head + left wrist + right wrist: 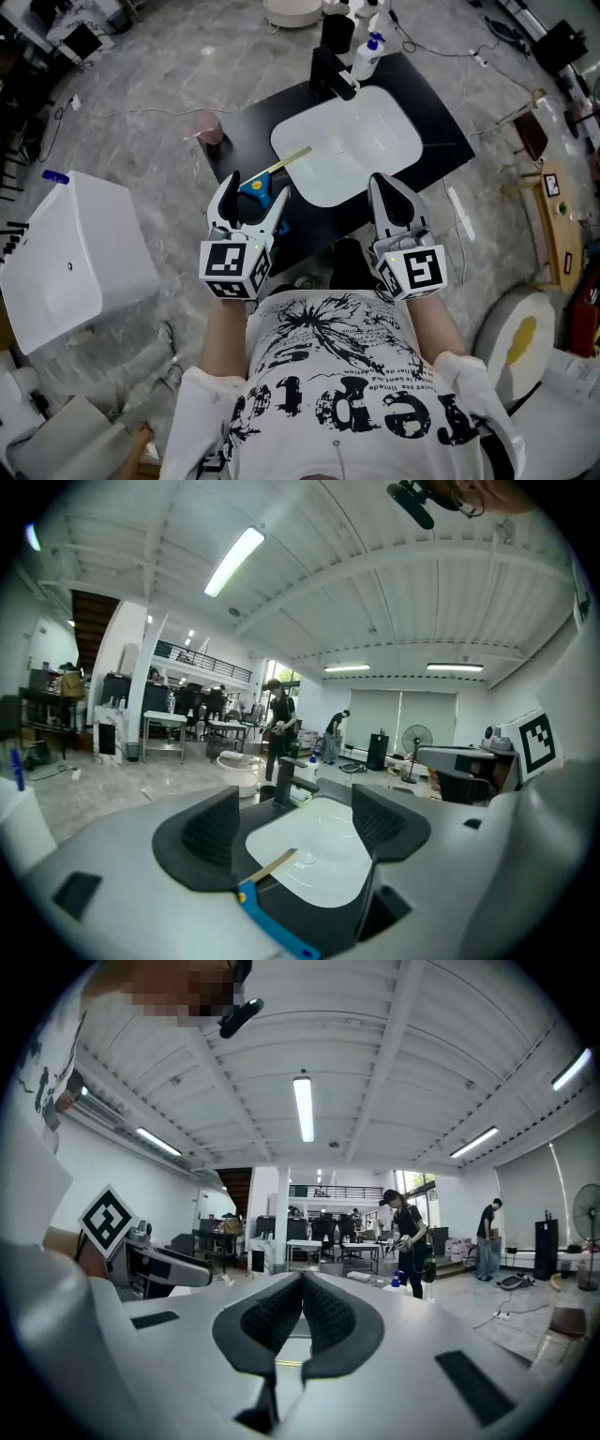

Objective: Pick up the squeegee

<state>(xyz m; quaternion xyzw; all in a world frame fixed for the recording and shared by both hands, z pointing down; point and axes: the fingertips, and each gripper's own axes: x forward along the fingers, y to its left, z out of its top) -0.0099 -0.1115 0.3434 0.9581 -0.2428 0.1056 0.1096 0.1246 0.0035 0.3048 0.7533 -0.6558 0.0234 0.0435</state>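
Squeegee (279, 165) shown on the counter (433, 114) at the sink's (375, 141) left edge, beneath the left gripper (255, 190), jaws spread. Right gripper (388, 187) is pressed together, empty. If gripped off-centre, the squeegee may be nudged aside.

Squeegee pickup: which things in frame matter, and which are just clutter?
Job:
- squeegee, blue handle, on the black counter left of the sink
- left gripper, fingers apart, lined up with it
- right gripper, fingers together, empty

Lying about:
- faucet
- soap bottle
- pink cup
- white tub on the floor
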